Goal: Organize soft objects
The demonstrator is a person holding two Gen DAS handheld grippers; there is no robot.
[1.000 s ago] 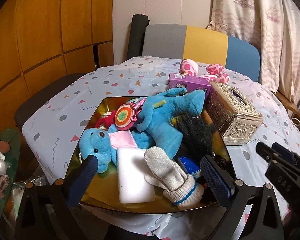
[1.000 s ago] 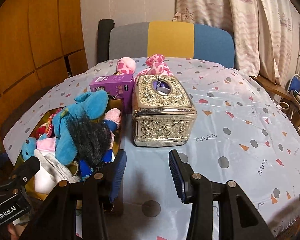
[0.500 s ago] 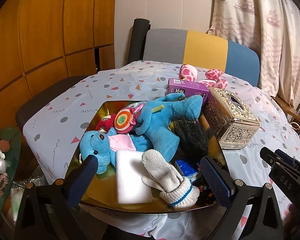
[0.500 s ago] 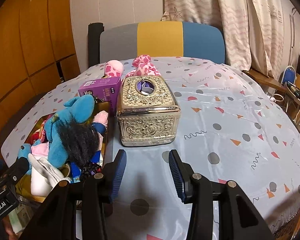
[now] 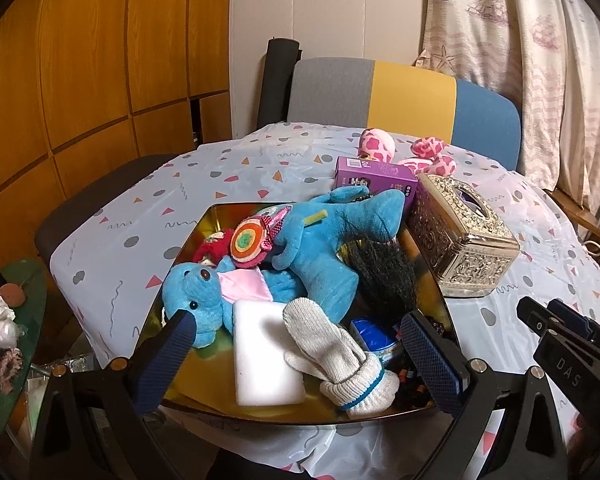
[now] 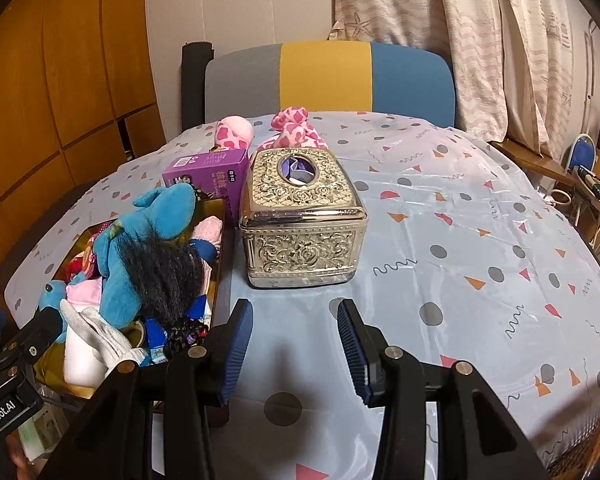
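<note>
The pink spotted plush toy (image 6: 290, 130) lies at 12 o'clock on the worktop (image 6: 460, 240), behind the ornate tissue box (image 6: 302, 220). It looks light and soft, so its thick middle seems the best hold. The left gripper (image 5: 296, 354) and right gripper (image 6: 294, 344) hold their jaws apart, gripping nothing.

The left gripper (image 5: 296, 354) hangs with jaws wide apart over the near edge of the gold tray (image 5: 216, 218) — nothing between them. The tray holds a blue plush (image 5: 332, 248), white mitten (image 5: 332, 350) and white sponge (image 5: 264, 356), heaped together.
</note>
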